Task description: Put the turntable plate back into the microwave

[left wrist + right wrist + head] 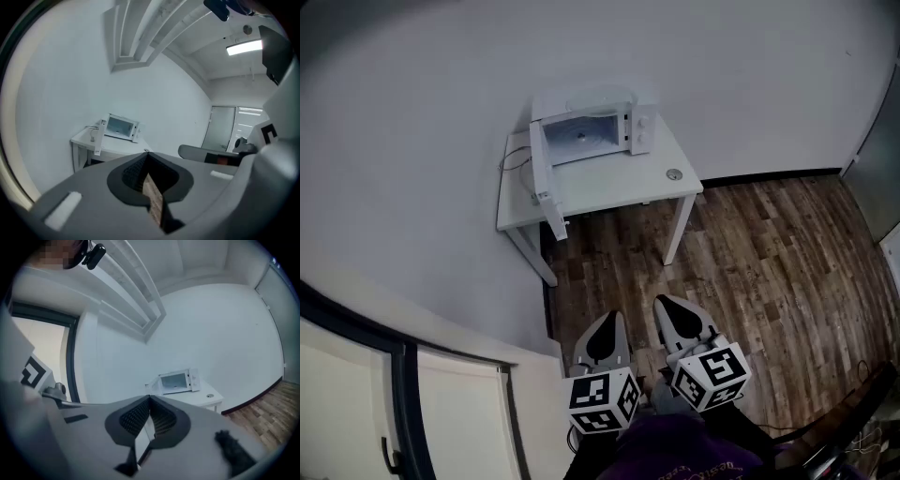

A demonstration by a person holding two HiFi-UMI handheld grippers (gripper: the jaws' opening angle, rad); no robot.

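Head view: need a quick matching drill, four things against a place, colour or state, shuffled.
Things:
1. microwave door
2. small round object
3. left gripper
4. floor

Place, colour or state:
A. dark wood planks
B. swung open
C. lying on the white table
D. shut, nothing held

Pairs: 1-B, 2-C, 3-D, 4-A

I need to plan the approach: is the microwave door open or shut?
Open: the door swings out from the microwave toward the table edge, leaving the inside visible.
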